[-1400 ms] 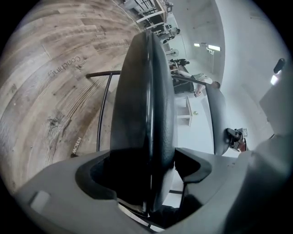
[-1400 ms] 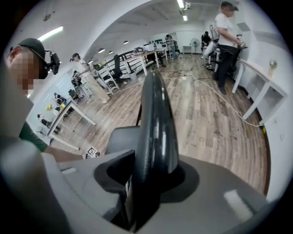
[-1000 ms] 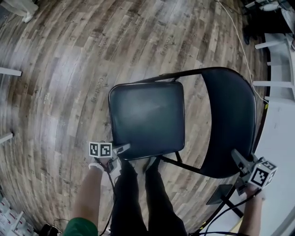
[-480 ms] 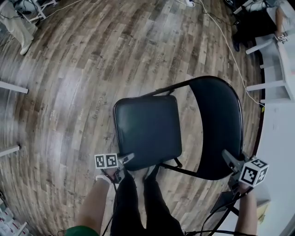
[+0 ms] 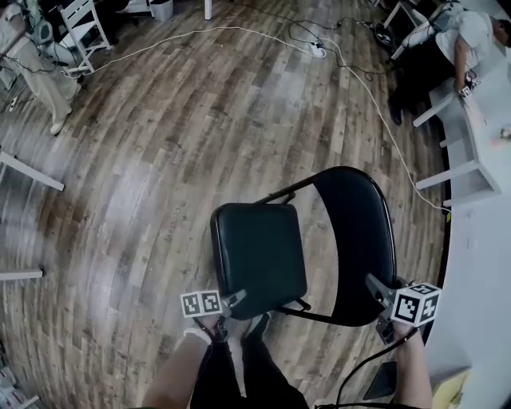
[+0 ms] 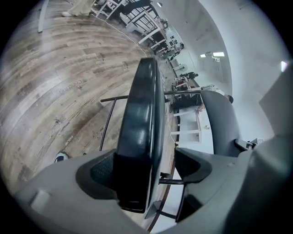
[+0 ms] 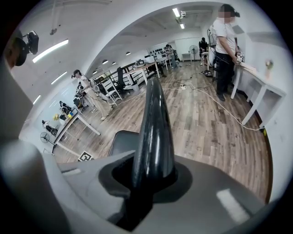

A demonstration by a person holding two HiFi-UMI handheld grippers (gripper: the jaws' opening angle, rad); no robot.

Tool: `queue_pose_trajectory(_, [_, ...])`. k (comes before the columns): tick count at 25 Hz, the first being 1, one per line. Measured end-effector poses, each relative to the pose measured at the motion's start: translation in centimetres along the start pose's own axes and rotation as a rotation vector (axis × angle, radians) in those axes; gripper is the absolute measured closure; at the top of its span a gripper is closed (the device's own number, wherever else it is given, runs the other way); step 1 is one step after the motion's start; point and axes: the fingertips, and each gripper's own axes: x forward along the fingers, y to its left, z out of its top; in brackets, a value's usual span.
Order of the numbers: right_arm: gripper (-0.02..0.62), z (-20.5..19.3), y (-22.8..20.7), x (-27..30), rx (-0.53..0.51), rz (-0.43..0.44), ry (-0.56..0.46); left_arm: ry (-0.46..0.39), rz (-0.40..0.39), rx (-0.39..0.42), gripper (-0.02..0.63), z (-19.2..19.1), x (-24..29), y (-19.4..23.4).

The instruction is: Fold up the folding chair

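Note:
The black folding chair stands on the wood floor in front of my legs, with its seat [image 5: 259, 252] tilted and its curved backrest [image 5: 355, 240] to the right. My left gripper [image 5: 235, 301] straddles the seat's front edge. In the left gripper view the seat [image 6: 137, 119] lies against one jaw, and a narrow gap shows at the other. My right gripper [image 5: 375, 286] sits on the backrest's top edge. Its jaws have just been closing, and the backrest [image 7: 153, 128] fills the slot between them.
A white cable [image 5: 375, 104] runs across the floor behind the chair. White tables [image 5: 471, 168] line the right side, with a person [image 5: 471, 36] beside them. Another person [image 5: 40, 72] and a white chair [image 5: 80, 24] are at the far left. My shoes [image 5: 255, 323] stand under the seat's front.
Both grippers have risen with the chair parts. The seat looks narrower and more tilted than before. The view now takes in more of the room beyond the chair.

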Motion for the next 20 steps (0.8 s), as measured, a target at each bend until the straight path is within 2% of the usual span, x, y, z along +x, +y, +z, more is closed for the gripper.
queue_pose_trajectory(5, [0.517,0.6,-1.8,-2.2,-0.008,-0.020,0.000,-0.060,0.038,-0.021,0.201,-0.6,0.4,-5.8])
queue_pose_trajectory(11, [0.515,1.7,-1.9,-4.3,-0.016,-0.027,-0.001,-0.070,0.056,0.000,0.201,-1.5,1.3,-12.0])
queue_pose_trajectory(15, [0.515,1.7,-1.5,-5.4,-0.042,-0.054,-0.005,-0.100,0.086,0.008,0.201,-2.1,1.6,-14.7])
queue_pose_trajectory(20, [0.515,2.3,-0.2,-6.1,-0.057,-0.075,-0.007,-0.155,0.170,0.006,0.201,-2.1,1.9,-17.0])
